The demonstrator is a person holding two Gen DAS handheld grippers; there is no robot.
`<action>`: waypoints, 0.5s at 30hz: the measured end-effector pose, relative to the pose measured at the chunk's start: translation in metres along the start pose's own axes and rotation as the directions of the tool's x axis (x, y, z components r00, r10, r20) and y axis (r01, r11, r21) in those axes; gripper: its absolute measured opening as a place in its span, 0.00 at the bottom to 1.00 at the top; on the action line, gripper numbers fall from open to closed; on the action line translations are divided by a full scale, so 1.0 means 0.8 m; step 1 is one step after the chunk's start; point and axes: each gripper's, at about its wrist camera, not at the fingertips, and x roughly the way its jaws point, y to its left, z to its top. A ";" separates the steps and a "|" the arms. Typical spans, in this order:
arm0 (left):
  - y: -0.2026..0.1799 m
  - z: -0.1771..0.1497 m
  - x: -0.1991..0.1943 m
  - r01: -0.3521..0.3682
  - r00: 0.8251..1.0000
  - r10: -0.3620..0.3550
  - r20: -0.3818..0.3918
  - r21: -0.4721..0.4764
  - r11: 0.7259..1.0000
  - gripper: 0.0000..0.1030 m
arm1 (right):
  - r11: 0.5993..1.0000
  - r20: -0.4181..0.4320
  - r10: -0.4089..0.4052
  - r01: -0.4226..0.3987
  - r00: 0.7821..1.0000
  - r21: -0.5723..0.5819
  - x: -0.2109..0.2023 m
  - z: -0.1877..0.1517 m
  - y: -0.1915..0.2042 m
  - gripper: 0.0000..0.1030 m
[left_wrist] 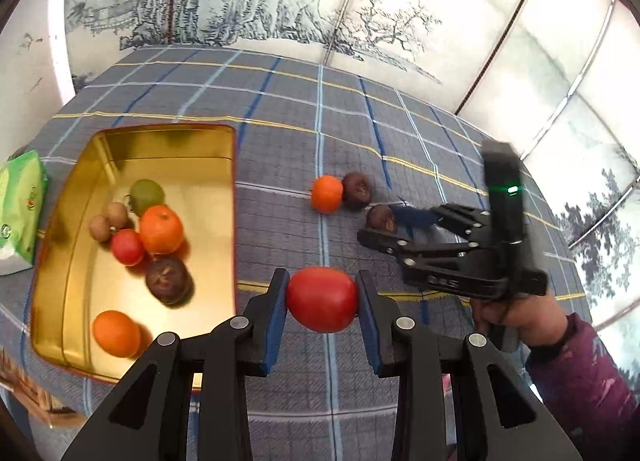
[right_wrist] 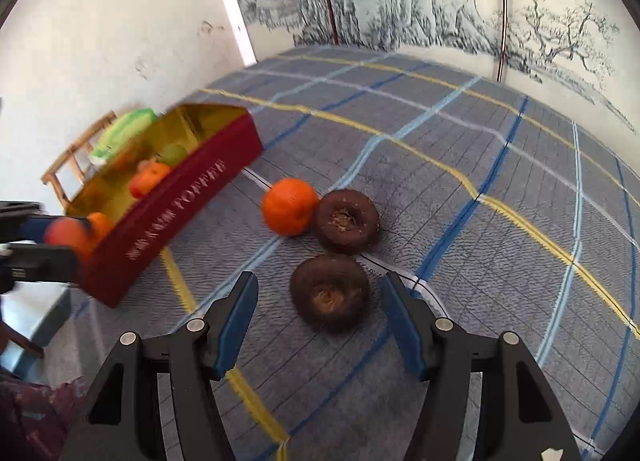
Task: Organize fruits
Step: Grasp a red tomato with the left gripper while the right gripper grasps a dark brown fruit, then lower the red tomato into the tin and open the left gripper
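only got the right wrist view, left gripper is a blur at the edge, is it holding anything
observer: yes, the left gripper is shut on a smooth round red fruit, pinched between its blue pads.
operator: how full is the gold metal tin, its red wall blocks me
observer: seven fruits inside: two oranges, a green fruit, a small red fruit, two small brown fruits and a dark brown fruit.
operator: room left for more
observer: yes, bare gold floor shows at the tin's far end.
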 end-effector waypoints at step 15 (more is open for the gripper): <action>0.104 -0.024 -0.073 -0.186 0.981 0.189 0.055 -0.053 0.981 0.33 | 0.987 0.133 -0.044 0.022 0.990 0.162 -0.076 -0.081 0.030 0.38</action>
